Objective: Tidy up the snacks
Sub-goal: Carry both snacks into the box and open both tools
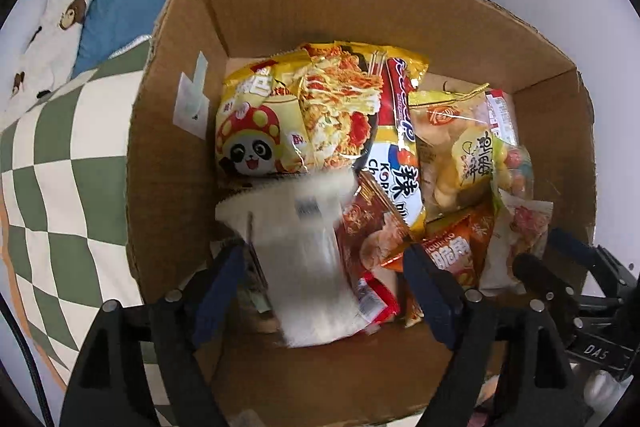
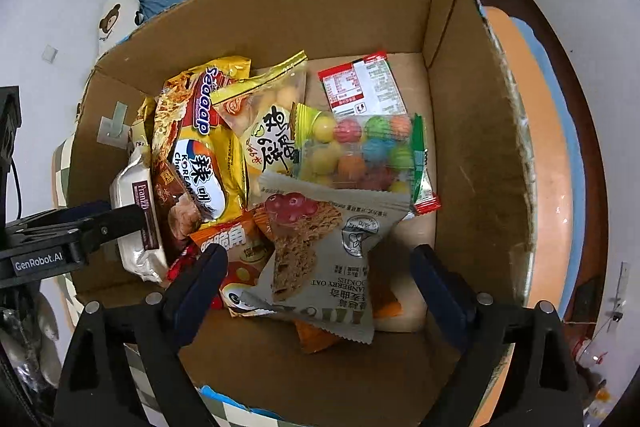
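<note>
White packet (image 1: 308, 259) between open fingers (image 1: 224, 279)

There is one cardboard box (image 2: 476, 131). Inside it I count nine snack packs: one panda pack (image 1: 256, 131), one yellow noodle pack (image 2: 212, 155), one clear bag of pale puffs (image 2: 268, 115), one bag of coloured gum balls (image 2: 360, 155), one red and white sachet (image 2: 362, 83), one grey cranberry oat cookie pack (image 2: 328, 251), one white pack (image 2: 140, 223), one orange pack (image 2: 236, 247), one brown pack (image 2: 176, 203). More may lie hidden underneath.
</note>
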Demonstrator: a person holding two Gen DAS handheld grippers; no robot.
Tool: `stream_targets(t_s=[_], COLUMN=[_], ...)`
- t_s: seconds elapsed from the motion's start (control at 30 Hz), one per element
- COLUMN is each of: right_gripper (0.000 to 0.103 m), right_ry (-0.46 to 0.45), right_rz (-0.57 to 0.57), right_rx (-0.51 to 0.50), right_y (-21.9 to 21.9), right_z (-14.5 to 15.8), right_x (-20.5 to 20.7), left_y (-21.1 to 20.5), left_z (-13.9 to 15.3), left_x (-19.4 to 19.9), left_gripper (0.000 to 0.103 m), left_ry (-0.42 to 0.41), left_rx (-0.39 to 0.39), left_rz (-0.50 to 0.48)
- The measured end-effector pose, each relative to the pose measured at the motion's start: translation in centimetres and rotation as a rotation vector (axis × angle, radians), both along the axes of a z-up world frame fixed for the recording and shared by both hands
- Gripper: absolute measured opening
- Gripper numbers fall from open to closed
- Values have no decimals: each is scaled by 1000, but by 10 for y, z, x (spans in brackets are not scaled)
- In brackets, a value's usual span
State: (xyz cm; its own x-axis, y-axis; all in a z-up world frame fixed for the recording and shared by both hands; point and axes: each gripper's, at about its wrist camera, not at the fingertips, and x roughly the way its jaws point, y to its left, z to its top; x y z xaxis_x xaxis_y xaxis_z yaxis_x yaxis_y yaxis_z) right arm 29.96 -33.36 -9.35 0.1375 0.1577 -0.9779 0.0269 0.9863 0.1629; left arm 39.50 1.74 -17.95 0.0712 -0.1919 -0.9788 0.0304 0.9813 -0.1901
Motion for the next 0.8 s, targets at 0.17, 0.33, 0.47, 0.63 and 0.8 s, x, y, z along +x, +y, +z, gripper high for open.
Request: stream_targets(t_s=[0.17,0.33,0.47,0.63,0.8], right_gripper=[95,95,95,96,96], right_ry=[-24,-56,-74,-98,-132], right_rz=[-9,-32,-30,-36,-42], right_rx=[-27,-58,-79,-98,-105], right_y=[1,1,4,4,2], right_z=[3,13,17,26,37], right_x=[-2,-4,-9,-18,-32], left_y=[4,11,12,8,5], left_z=[6,16,27,43,62], left_x=[-10,-25,-35,-49,-64], left_gripper=[82,82,82,82,82], left_ry=[-64,-126,-175,-268,-320], left_rx=[59,66,81,109,99], left_rz=[3,37,49,61,62])
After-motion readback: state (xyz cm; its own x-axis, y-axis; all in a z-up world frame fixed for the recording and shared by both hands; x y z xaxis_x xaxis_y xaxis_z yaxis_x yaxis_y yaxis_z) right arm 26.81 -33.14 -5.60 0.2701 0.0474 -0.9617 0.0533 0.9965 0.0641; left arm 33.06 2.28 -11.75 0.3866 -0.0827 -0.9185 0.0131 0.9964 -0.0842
